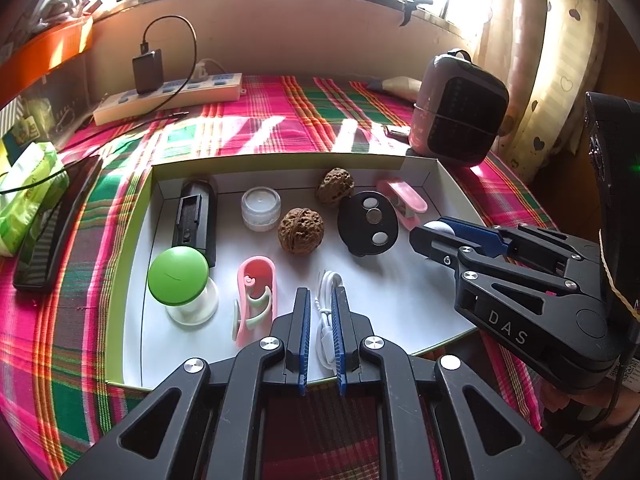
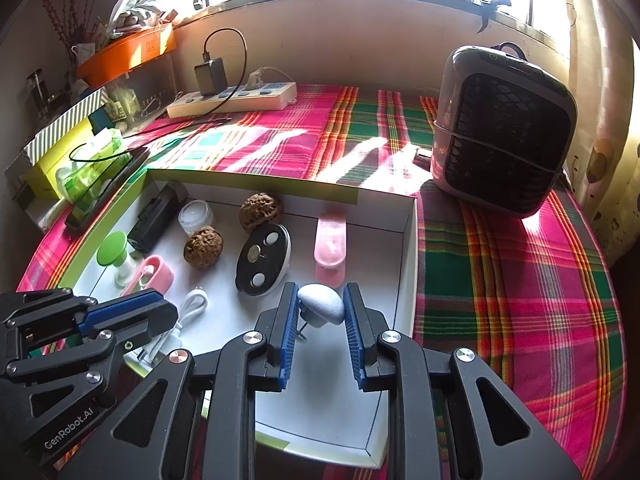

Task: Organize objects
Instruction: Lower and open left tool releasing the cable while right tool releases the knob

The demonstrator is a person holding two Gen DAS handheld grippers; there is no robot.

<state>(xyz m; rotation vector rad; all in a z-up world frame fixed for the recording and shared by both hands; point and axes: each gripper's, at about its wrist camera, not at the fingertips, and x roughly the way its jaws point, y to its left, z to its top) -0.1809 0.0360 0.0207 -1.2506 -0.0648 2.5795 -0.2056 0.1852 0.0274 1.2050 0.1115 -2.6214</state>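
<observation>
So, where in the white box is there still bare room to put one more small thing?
The white box has bare floor along its right wall, beside the pink clip, and in its near right corner under the right tongs. The left half is crowded: walnuts, green-capped bottle, white cable.

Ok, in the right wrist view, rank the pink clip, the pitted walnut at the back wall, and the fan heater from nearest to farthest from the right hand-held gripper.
1. Pink clip, just ahead of the right hand-held gripper, inside the box.
2. Pitted walnut, ahead-left, at the box's back wall.
3. Fan heater, outside the box, far right.
</observation>
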